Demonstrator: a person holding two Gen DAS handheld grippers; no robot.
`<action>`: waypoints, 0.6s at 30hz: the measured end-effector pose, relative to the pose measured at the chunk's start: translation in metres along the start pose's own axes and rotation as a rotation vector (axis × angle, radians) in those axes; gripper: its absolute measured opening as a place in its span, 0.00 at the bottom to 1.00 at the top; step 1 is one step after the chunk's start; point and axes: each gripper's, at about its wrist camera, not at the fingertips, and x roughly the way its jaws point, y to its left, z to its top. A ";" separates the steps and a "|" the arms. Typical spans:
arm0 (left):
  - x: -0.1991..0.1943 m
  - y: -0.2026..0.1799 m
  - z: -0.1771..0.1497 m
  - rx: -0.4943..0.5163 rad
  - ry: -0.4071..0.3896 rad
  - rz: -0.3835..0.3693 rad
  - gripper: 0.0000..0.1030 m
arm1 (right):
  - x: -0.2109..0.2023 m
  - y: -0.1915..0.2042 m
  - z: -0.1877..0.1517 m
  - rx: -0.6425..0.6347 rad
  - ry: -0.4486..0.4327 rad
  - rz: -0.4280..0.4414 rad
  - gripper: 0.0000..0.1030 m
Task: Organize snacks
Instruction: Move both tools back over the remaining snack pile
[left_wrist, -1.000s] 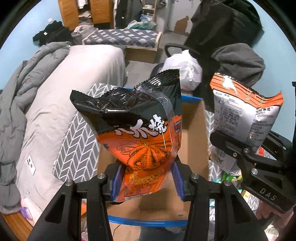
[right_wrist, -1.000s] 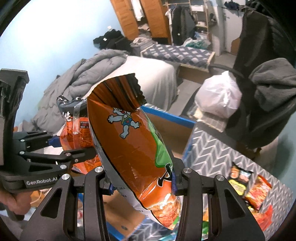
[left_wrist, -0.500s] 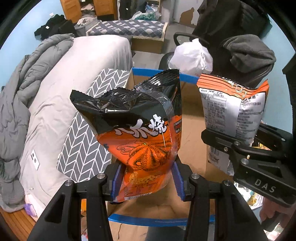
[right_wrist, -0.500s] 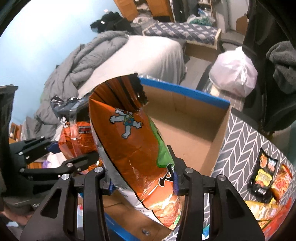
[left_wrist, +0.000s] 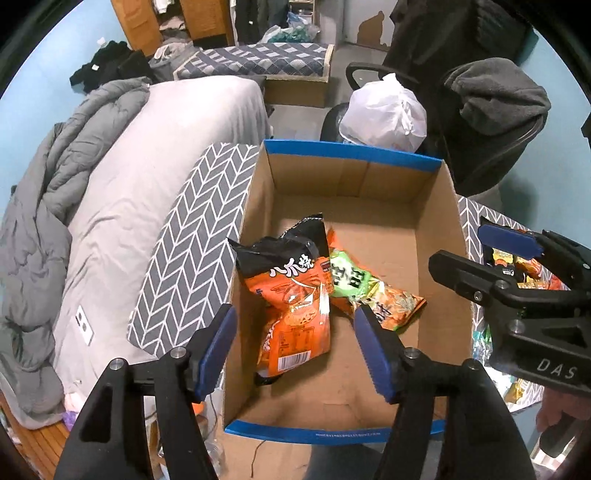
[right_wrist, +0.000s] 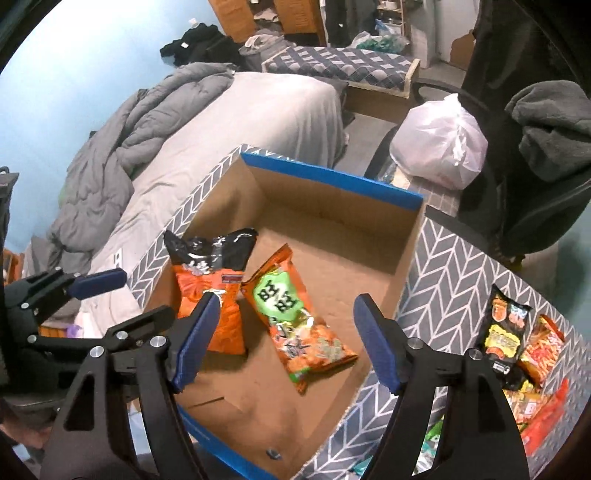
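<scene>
Both bags, gripped a second ago, now lie in the box; left claw and right claw gape empty. More snacks wait on the counter.

Box sat on worktop, bed to its left. Two snack bags lay inside box, near left wall: octopus bag left, touching green-label bag on its right. Loose snack packs lay on worktop right of box. Chair and plastic sack stood behind box.
</scene>
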 end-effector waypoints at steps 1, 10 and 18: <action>-0.002 -0.001 0.000 0.004 -0.002 -0.001 0.65 | -0.002 -0.001 0.000 0.000 -0.003 -0.004 0.73; -0.023 -0.021 0.003 0.067 -0.056 -0.005 0.71 | -0.024 -0.013 -0.002 0.007 -0.020 -0.057 0.74; -0.029 -0.044 0.009 0.124 -0.072 -0.016 0.73 | -0.053 -0.036 -0.009 0.072 -0.052 -0.089 0.74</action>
